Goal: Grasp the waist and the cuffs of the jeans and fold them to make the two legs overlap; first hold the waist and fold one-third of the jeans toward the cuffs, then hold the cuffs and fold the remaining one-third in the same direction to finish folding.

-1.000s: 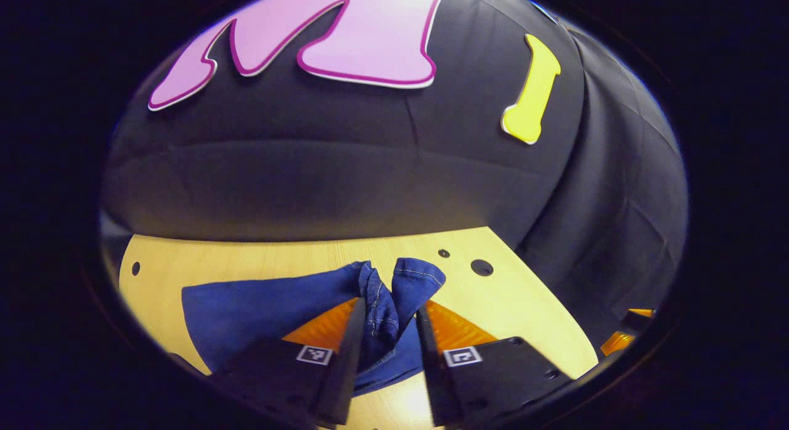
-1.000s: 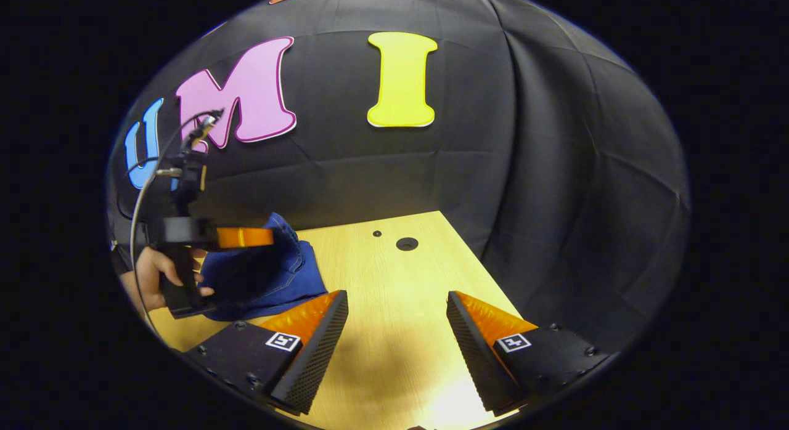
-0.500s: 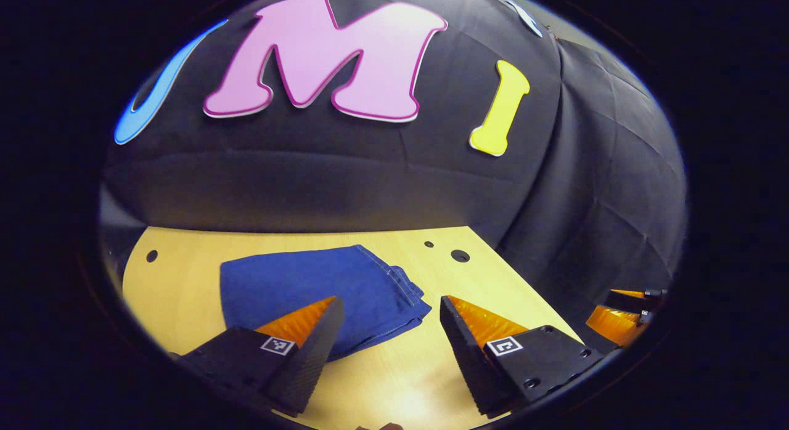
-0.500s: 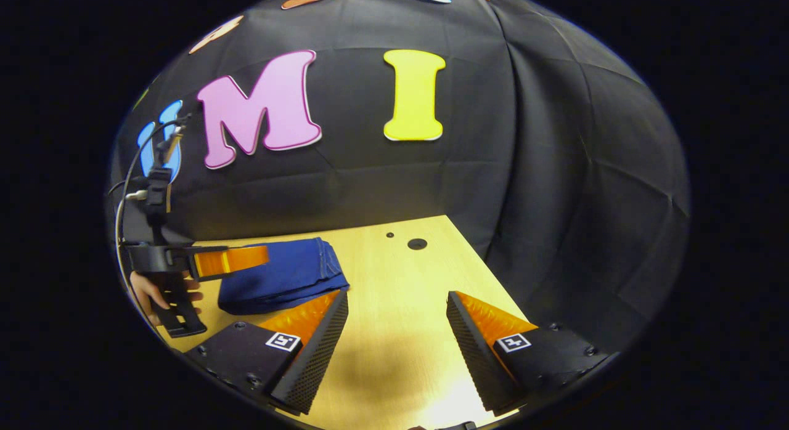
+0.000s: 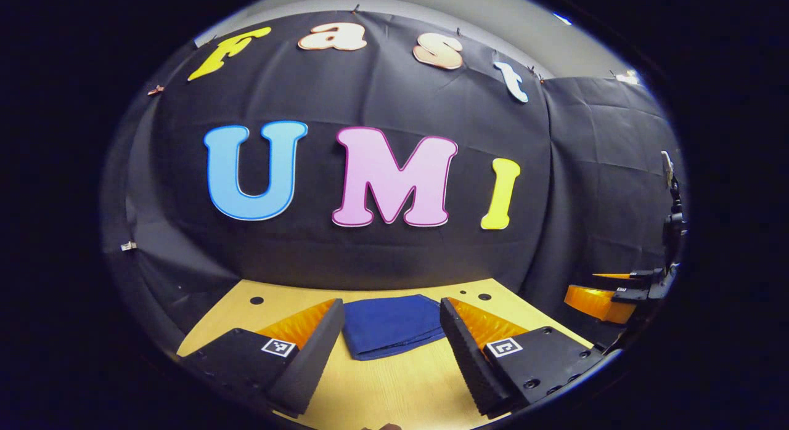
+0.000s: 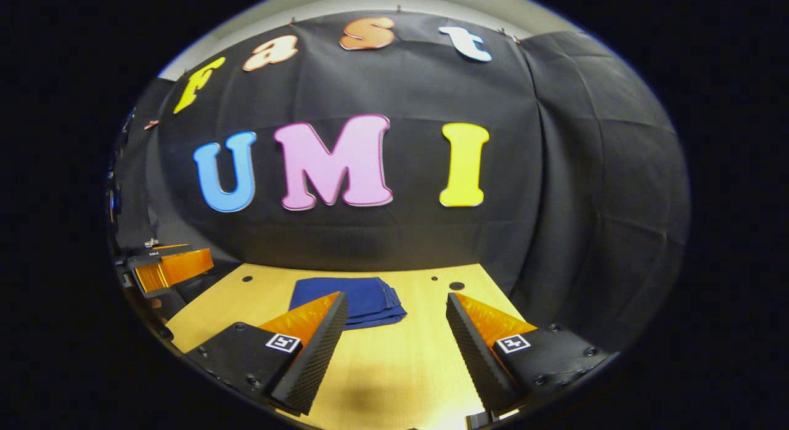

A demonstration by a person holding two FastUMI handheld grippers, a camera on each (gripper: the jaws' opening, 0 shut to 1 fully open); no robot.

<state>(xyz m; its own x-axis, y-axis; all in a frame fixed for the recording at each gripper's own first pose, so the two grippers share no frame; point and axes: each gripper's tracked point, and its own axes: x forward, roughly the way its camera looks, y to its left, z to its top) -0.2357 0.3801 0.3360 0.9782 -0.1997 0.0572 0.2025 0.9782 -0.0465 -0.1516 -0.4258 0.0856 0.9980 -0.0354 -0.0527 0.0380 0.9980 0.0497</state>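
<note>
Holding both tools wide and empty above the surface [image 6: 382, 356]: left tool [image 5: 391, 350], right tool [image 6: 394, 350], folded jeans [image 5: 391, 325] at twelve o'clock.

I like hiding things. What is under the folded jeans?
The jeans lie flat on the wooden table. Anything beneath them is covered.

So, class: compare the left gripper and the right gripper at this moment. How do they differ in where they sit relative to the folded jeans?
The left gripper frames the jeans between its fingers; the right gripper has them beside one finger, off centre. In its own view, the right gripper frames mostly bare table; the left gripper does not. Shared: both are open, hold nothing, and sit back from the folded jeans.
</note>
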